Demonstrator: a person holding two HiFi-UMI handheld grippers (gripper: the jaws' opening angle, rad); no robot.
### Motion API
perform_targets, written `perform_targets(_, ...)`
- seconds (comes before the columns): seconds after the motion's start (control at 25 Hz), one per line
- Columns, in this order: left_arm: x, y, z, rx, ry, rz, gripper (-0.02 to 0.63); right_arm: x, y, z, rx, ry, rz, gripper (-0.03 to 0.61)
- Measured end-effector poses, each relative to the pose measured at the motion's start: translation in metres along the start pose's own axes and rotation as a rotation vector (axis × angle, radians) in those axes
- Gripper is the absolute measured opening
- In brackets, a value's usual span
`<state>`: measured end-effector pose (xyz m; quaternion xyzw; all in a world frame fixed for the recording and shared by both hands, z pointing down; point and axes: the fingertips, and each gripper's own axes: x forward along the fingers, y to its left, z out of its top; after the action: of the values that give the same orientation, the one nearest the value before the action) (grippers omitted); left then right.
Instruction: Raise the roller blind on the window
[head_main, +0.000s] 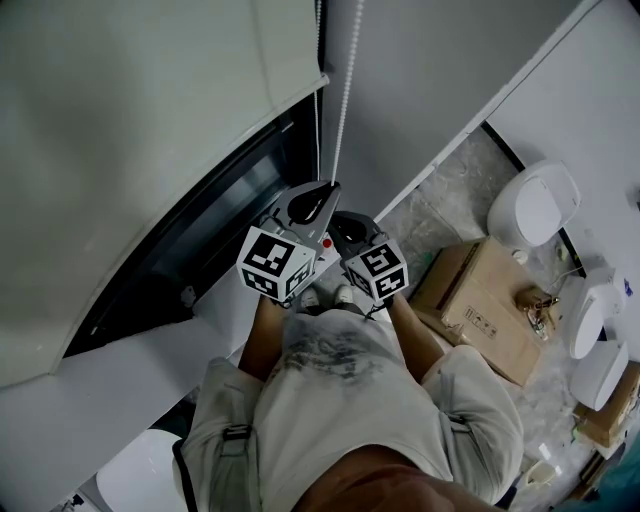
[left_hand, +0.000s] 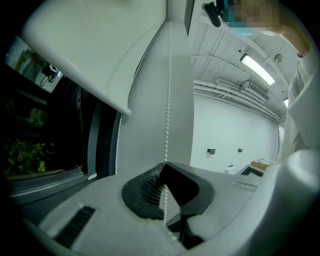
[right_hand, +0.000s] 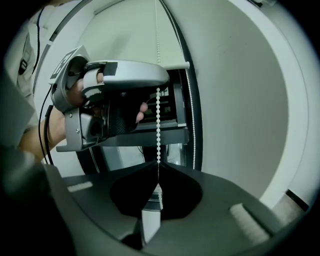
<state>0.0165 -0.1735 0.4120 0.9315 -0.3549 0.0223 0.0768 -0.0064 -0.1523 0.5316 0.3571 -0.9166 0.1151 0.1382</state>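
1. L gripper (left_hand: 165, 169): jaws clamped on the bead chain (left_hand: 167, 115). Chain sits between the pads and runs straight up the wall (left_hand: 150, 115), just right of the blind.
2. R gripper (right_hand: 158, 170): jaws also closed on that same strand, just below the L gripper. In the right gripper view the chain drops straight from the L tip into the R jaws.
3. Head view: you've got both grippers close together in front of your chest. The marker cubes (head_main: 275, 262) sit side by side, L one left, R one right. The L tip is farther along the chain than the R.
4. Roller blind (head_main: 150, 110): white, left of the chain, covering only part of the opening. Its bottom bar (left_hand: 122, 107) ends near the chain.
5. Window (head_main: 200, 235): dark glass and frame exposed under the bar, left of the grippers.
6. 2nd strand (right_hand: 191, 125) of the chain hangs just right of the gripped one, along the frame. Neither gripper touches it.
7. Your hand (right_hand: 80, 90) wraps the L gripper body, fingers around the handle.
8. Far left, behind the glass: green plants (left_hand: 25, 152).
9. Right side on the floor (head_main: 450, 190): cardboard box (head_main: 480, 300), near your right elbow in the head view.
10. Past the box, far right: white fixtures (head_main: 535, 205), rounded, in a row, well apart from the grippers. Can't tell what they are.
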Motion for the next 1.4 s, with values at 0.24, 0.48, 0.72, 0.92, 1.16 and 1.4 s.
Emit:
perform_targets(0.24,0.0,0.0,0.002,0.006,0.0,-0.001,0.012,-0.003,0.002,0.003,-0.017,0.0,-0.001,0.015)
perform_targets(0.48,0.002,0.001,0.004,0.009,-0.003,0.001,0.012,-0.013,0.009,0.012,-0.098,-0.014,0.011,0.03)
perform_targets(0.72,0.002,0.005,0.005,0.009,-0.006,0.007,0.012,-0.043,-0.001,0.047,-0.109,-0.089,-0.014,0.064)
perform_targets(0.92,0.001,0.006,0.003,0.006,-0.004,0.006,0.012,-0.068,-0.011,0.095,-0.117,-0.2,-0.055,0.066)
perform_targets(1.16,0.002,0.004,0.004,0.004,-0.008,0.003,0.012,-0.081,-0.012,0.165,-0.18,-0.321,-0.054,0.072)
perform_targets(1.4,0.002,0.001,0.004,0.004,-0.007,0.0,0.012,-0.084,-0.006,0.22,-0.24,-0.405,-0.034,0.081)
